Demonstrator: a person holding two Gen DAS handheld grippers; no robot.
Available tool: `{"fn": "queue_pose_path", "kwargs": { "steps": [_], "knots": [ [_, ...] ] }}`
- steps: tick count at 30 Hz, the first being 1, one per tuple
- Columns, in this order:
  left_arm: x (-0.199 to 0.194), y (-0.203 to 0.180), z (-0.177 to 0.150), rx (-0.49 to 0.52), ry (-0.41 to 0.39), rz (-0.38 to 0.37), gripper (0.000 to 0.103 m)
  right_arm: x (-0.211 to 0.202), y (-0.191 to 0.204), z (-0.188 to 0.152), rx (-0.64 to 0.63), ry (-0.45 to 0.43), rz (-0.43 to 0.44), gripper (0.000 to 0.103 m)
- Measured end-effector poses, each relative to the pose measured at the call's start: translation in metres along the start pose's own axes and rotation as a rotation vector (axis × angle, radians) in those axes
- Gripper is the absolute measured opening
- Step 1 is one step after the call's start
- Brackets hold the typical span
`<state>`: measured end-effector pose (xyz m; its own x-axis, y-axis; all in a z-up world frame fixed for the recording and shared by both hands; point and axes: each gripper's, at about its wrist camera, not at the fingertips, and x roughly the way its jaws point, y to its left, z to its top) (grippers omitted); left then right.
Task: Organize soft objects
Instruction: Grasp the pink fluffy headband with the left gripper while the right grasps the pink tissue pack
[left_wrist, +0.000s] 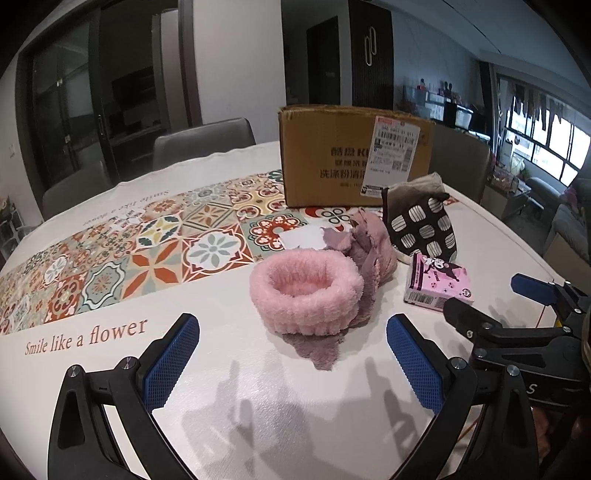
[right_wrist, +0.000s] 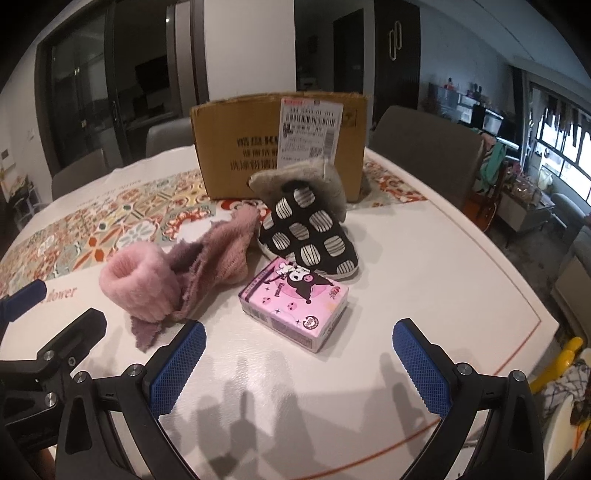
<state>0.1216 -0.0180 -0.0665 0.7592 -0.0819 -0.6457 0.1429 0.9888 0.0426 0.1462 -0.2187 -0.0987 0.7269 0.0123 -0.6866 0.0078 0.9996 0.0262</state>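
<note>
A fluffy pink band (left_wrist: 306, 291) (right_wrist: 142, 286) lies on the table on a mauve fuzzy cloth (left_wrist: 364, 251) (right_wrist: 218, 254). Behind stands a black slipper with white striped dots and a grey fur cuff (left_wrist: 421, 221) (right_wrist: 308, 230). A pink tissue pack (left_wrist: 439, 282) (right_wrist: 295, 308) lies in front of the slipper. A cardboard box (left_wrist: 332, 155) (right_wrist: 277, 144) stands at the back. My left gripper (left_wrist: 293, 363) is open and empty, just short of the pink band. My right gripper (right_wrist: 299, 369) is open and empty, just short of the tissue pack.
The table (left_wrist: 258, 387) carries a tile-patterned runner (left_wrist: 147, 243) on the left. Grey chairs (left_wrist: 203, 142) (right_wrist: 424, 147) stand behind the table. The table's right edge (right_wrist: 535, 302) drops toward a living area. The right gripper shows in the left wrist view (left_wrist: 524, 314).
</note>
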Motion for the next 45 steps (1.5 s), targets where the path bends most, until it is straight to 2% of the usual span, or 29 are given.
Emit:
{"fn": "queue_pose_path", "kwargs": {
  "steps": [10, 16, 19, 25, 32, 35, 37, 45],
  "knots": [
    [0.028, -0.005, 0.009, 0.043, 0.061, -0.018, 0.103, 0.034, -0.003, 0.006, -0.031, 0.073, 0.024, 0.103],
    [0.040, -0.009, 0.019, 0.070, 0.061, -0.036, 0.100, 0.049, -0.006, 0.011, -0.045, 0.100, 0.029, 0.103],
    [0.050, -0.010, 0.020, 0.061, 0.090, -0.062, 0.097, 0.056, -0.008, 0.013, -0.047, 0.115, 0.029, 0.103],
    [0.056, -0.009, 0.019, 0.055, 0.107, -0.063, 0.089, 0.067, -0.005, 0.016, -0.086, 0.141, 0.037, 0.103],
    [0.058, -0.005, 0.019, 0.038, 0.109, -0.061, 0.068, 0.073, 0.004, 0.019, -0.127, 0.142, 0.062, 0.102],
    [0.057, -0.005, 0.019, 0.041, 0.100, -0.061, 0.063, 0.075, 0.007, 0.019, -0.132, 0.148, 0.091, 0.095],
    [0.056, -0.005, 0.018, 0.041, 0.099, -0.060, 0.062, 0.075, 0.009, 0.017, -0.143, 0.147, 0.094, 0.083],
    [0.051, -0.007, 0.017, 0.043, 0.085, -0.063, 0.050, 0.072, 0.008, 0.014, -0.120, 0.151, 0.112, 0.074]
  ]
}}
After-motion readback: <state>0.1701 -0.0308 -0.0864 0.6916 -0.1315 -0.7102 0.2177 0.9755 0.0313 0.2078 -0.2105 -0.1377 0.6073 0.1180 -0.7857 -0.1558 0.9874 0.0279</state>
